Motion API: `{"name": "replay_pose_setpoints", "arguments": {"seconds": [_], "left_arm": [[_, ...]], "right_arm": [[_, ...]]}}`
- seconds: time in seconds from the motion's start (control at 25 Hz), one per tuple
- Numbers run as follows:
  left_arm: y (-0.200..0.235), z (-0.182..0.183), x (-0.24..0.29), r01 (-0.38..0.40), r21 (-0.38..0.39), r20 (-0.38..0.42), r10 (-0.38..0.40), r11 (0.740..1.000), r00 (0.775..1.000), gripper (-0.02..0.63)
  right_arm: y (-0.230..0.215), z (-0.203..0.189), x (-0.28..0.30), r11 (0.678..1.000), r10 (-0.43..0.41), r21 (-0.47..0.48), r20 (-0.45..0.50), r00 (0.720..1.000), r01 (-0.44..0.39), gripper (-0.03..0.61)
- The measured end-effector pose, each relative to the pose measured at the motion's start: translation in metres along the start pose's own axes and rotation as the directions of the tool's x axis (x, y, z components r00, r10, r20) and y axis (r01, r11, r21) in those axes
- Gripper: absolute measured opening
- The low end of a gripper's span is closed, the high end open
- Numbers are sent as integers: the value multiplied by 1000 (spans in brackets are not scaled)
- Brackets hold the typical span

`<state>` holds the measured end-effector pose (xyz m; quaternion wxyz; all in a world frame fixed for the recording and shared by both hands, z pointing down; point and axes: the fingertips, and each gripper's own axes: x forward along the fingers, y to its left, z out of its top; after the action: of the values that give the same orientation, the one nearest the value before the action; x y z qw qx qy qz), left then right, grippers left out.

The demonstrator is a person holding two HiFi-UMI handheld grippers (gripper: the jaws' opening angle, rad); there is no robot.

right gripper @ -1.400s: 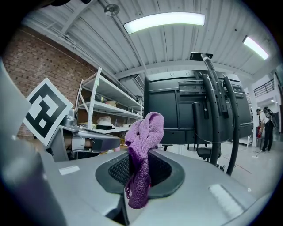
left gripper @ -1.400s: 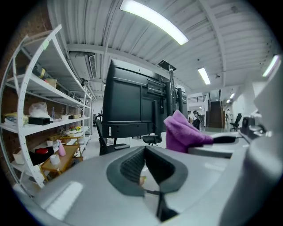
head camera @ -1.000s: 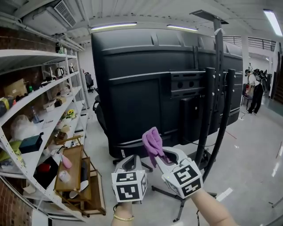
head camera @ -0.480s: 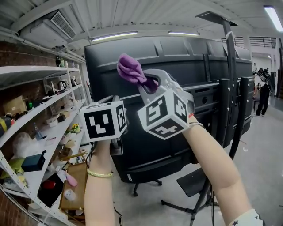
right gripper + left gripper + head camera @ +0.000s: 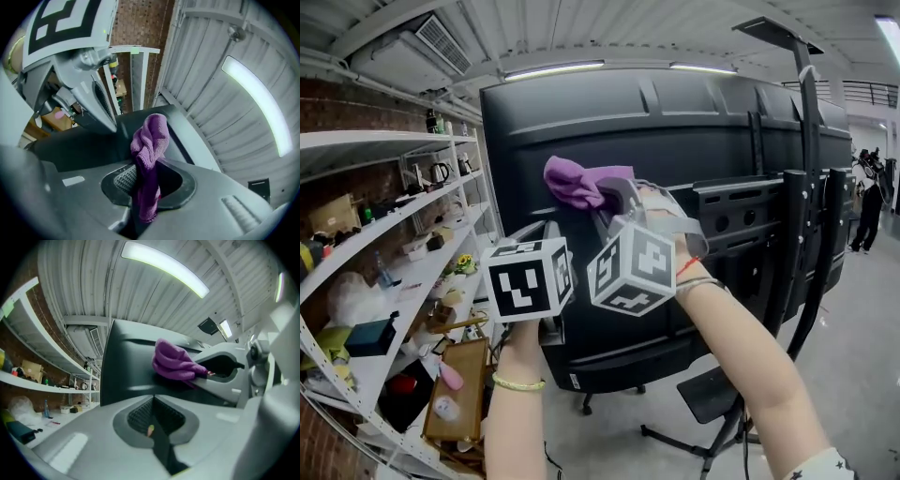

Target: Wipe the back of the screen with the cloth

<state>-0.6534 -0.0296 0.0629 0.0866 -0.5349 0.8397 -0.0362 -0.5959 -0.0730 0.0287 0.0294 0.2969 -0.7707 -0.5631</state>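
Observation:
The big black screen [image 5: 675, 122] stands on a floor stand with its back toward me. A bunched purple cloth [image 5: 575, 182] is pinched in my right gripper [image 5: 605, 202], and it lies against the upper left of the screen's back. From the right gripper view the cloth [image 5: 149, 154] sticks up out of the shut jaws. My left gripper [image 5: 542, 234] is raised just left of it, shut with nothing in it. In the left gripper view the cloth [image 5: 176, 363] and the screen [image 5: 126, 376] lie ahead of the closed jaws.
White shelves [image 5: 384, 234] full of small items run along the left wall. A wooden cart [image 5: 459, 389] stands on the floor below them. The stand's black posts [image 5: 802, 206] and base plate [image 5: 712, 394] are at the right. A person [image 5: 870, 202] stands far right.
Both grippers rose from waist height to the screen's upper back. In the last half second the right gripper brought the cloth down a little and onto the panel.

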Motion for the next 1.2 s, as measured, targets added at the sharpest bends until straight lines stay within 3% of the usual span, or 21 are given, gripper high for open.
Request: {"name": "replay_pose_setpoints", "arguments": {"seconds": [0.16,0.48,0.64,0.8,1.0,1.2], "left_arm": [[-16,-56,-11,45,-45,-16,-46,998,999,8],[-60,-176,-32,119,-61,-121,-126,991,985,8],[-74,-238,-43,119,-108,-127,-133,987,983,8],[-79,-293,-61,85,-157,-183,-113,984,977,8],[-84,-339,-77,83,-201,-268,-136,976,954,8],[-95,-346,-89,123,-178,-291,-172,976,941,8]], "right_arm": [[47,-13,-25,998,41,-40,-1,999,-41,66],[173,-75,-69,977,196,94,-61,979,-190,66],[237,-103,-99,949,284,168,-97,954,-266,66],[296,-124,-131,914,374,221,-137,917,-340,66],[323,-126,-149,913,363,256,-156,919,-317,66],[317,-123,-159,900,337,342,-154,929,-269,66]]}}
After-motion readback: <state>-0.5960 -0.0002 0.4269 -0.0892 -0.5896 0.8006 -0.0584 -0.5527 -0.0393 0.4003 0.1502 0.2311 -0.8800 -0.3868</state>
